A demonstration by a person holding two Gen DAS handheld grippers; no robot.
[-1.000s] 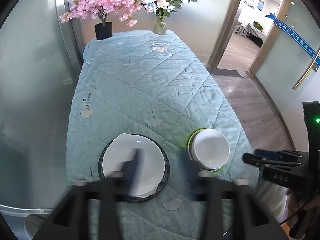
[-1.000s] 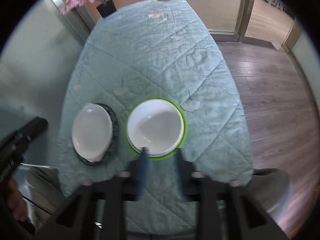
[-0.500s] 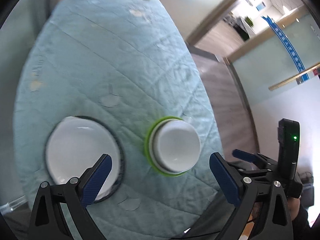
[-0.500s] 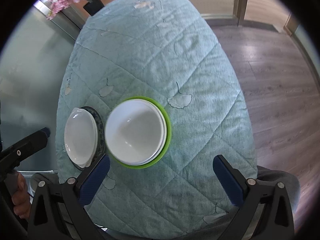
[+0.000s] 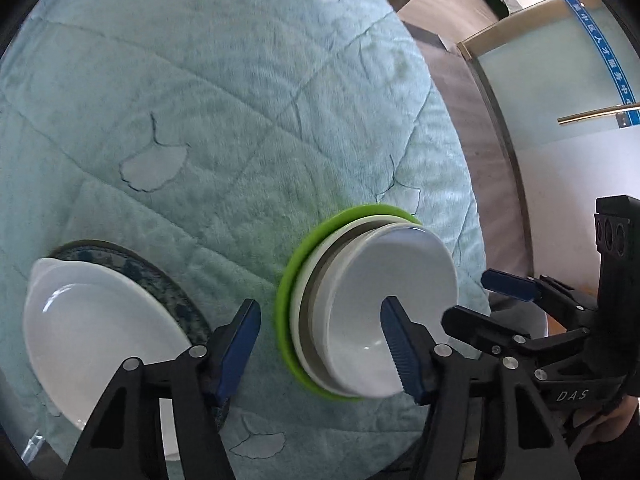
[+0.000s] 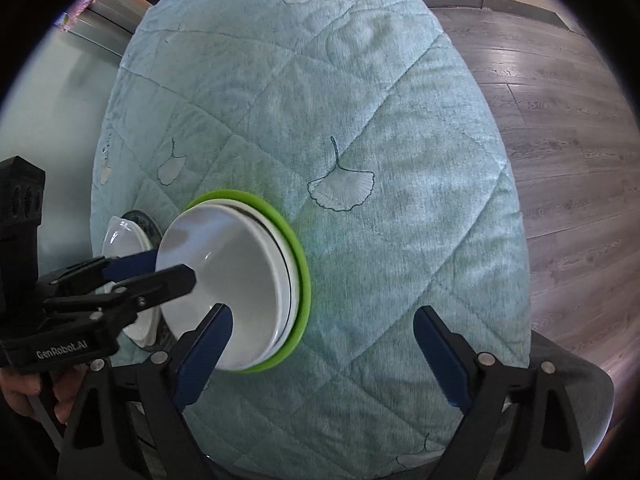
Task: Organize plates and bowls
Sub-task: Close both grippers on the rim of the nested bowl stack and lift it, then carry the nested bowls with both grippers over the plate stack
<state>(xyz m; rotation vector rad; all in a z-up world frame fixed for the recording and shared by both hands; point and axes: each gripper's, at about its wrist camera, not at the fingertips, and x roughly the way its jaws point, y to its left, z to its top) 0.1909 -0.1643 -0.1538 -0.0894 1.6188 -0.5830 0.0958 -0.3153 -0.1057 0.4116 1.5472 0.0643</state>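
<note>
A white bowl (image 5: 384,300) sits on a white plate, which rests on a green plate (image 5: 286,292), near the table's front edge. My left gripper (image 5: 320,348) straddles the bowl's left rim: one blue pad hangs inside the bowl and the other outside the green plate. Its jaws are closing, and the pads show no press. In the right wrist view the same bowl (image 6: 224,288) lies at lower left. My right gripper (image 6: 324,354) is wide, its jaws closing slightly around the stack's near right edge. A white dish (image 5: 100,340) on a dark plate (image 5: 176,300) lies further left.
A quilted teal cloth (image 6: 360,120) with leaf prints covers the table. Wooden floor (image 6: 568,160) lies to the right, a glass wall to the left. A person's hand (image 6: 24,392) holds the left gripper (image 6: 174,268). The right gripper (image 5: 466,296) appears beside the bowl.
Both grippers have dropped toward the bowl stack and tilted further down. The left jaws opened wide, then narrowed around the bowl's rim. The right jaws opened wide.
</note>
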